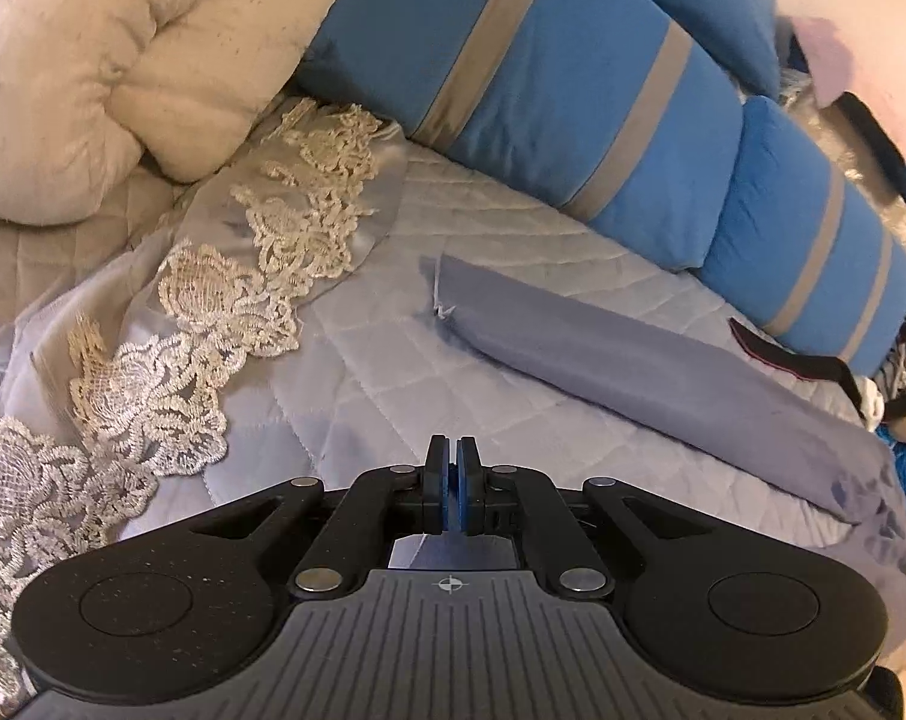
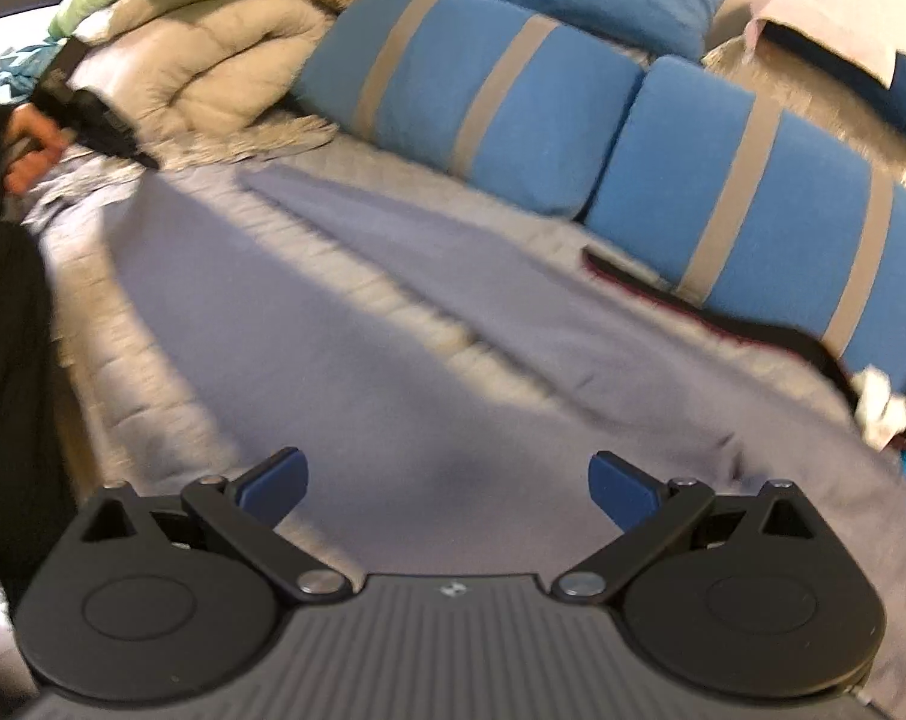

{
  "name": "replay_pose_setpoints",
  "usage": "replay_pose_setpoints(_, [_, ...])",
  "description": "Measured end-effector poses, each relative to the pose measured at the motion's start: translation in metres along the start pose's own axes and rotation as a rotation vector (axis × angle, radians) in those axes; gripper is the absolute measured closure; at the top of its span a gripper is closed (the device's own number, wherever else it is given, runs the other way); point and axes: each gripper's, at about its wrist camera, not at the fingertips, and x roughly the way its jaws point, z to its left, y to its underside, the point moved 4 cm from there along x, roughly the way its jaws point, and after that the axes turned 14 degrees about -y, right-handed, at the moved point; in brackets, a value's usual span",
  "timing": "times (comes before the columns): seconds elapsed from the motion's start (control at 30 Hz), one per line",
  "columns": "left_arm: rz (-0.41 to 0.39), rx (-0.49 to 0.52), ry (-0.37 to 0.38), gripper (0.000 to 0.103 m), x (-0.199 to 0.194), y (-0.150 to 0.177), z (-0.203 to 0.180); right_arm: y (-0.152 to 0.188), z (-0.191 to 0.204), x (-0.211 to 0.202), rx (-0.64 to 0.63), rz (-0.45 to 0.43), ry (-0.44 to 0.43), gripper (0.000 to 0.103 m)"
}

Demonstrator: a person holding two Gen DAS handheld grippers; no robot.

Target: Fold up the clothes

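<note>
A grey-lilac cloth (image 1: 663, 378) lies on the quilted bedspread (image 1: 393, 372), with a folded band running along the pillows. My left gripper (image 1: 452, 444) is shut, and a sliver of the same grey fabric shows just beneath its pads. In the blurred right wrist view, the cloth (image 2: 393, 360) spreads from the foreground toward the far left. There a hand (image 2: 30, 144) holds the left gripper (image 2: 93, 126) at the cloth's edge. My right gripper (image 2: 447, 468) hovers over the cloth, wide open, with nothing between its fingers.
Blue pillows with grey stripes (image 2: 483, 96) line the far side of the bed. A cream duvet (image 1: 93, 90) is heaped at the left, and a lace-trimmed cover (image 1: 213, 300) lies below it. A dark strap-like garment (image 2: 723, 312) lies by the pillows. The person's dark-clad leg (image 2: 9, 390) is at the left.
</note>
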Motion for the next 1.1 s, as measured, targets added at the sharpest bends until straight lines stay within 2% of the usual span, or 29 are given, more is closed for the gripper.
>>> replay_pose_setpoints(0.03, [0.000,0.000,0.001,0.101,0.000,0.000,0.000,-0.006,-0.012,0.003,0.005,-0.005,0.003,0.004])
replay_pose_setpoints(0.1, [0.001,-0.003,0.002,0.101,-0.001,0.000,0.001,-0.017,-0.040,0.012,0.002,0.017,-0.007,0.031])
replay_pose_setpoints(0.17, [0.001,-0.004,0.004,0.101,-0.002,0.000,0.002,-0.024,-0.067,0.026,-0.018,0.065,-0.005,0.045])
replay_pose_setpoints(0.2, [0.002,-0.005,0.004,0.101,-0.003,0.000,0.002,-0.027,-0.077,0.032,-0.026,0.083,-0.016,0.049])
replay_pose_setpoints(0.33, [0.014,-0.015,0.006,0.101,-0.002,0.000,0.003,-0.031,-0.096,0.062,-0.083,0.171,-0.136,0.052])
replay_pose_setpoints(0.43, [0.020,-0.022,0.005,0.101,-0.001,0.000,0.003,-0.031,-0.092,0.082,-0.143,0.235,-0.237,0.045])
replay_pose_setpoints(0.53, [0.025,-0.023,0.003,0.101,0.000,0.001,0.004,-0.030,-0.089,0.099,-0.178,0.293,-0.298,0.050])
replay_pose_setpoints(0.63, [0.030,-0.023,0.003,0.101,0.001,0.002,0.004,-0.029,-0.090,0.111,-0.161,0.319,-0.347,0.054])
replay_pose_setpoints(0.67, [0.033,-0.025,0.003,0.101,0.001,0.002,0.005,-0.029,-0.091,0.114,-0.144,0.326,-0.366,0.060])
replay_pose_setpoints(0.7, [0.036,-0.028,0.004,0.101,0.002,0.002,0.005,-0.028,-0.093,0.116,-0.122,0.332,-0.387,0.081])
replay_pose_setpoints(0.73, [0.038,-0.031,0.005,0.101,0.002,0.002,0.006,-0.028,-0.094,0.117,-0.099,0.338,-0.407,0.084])
replay_pose_setpoints(0.77, [0.040,-0.033,0.006,0.101,0.002,0.002,0.006,-0.028,-0.095,0.118,-0.079,0.342,-0.418,0.099])
replay_pose_setpoints(0.8, [0.042,-0.035,0.008,0.101,0.003,0.002,0.007,-0.028,-0.095,0.118,-0.068,0.346,-0.423,0.103])
replay_pose_setpoints(0.9, [0.042,-0.047,0.006,0.101,0.004,0.001,0.008,-0.029,-0.095,0.113,-0.056,0.328,-0.399,0.103])
replay_pose_setpoints(1.1, [0.027,-0.057,-0.022,0.101,0.003,-0.001,0.006,-0.040,-0.112,0.091,-0.019,0.190,-0.228,0.103])
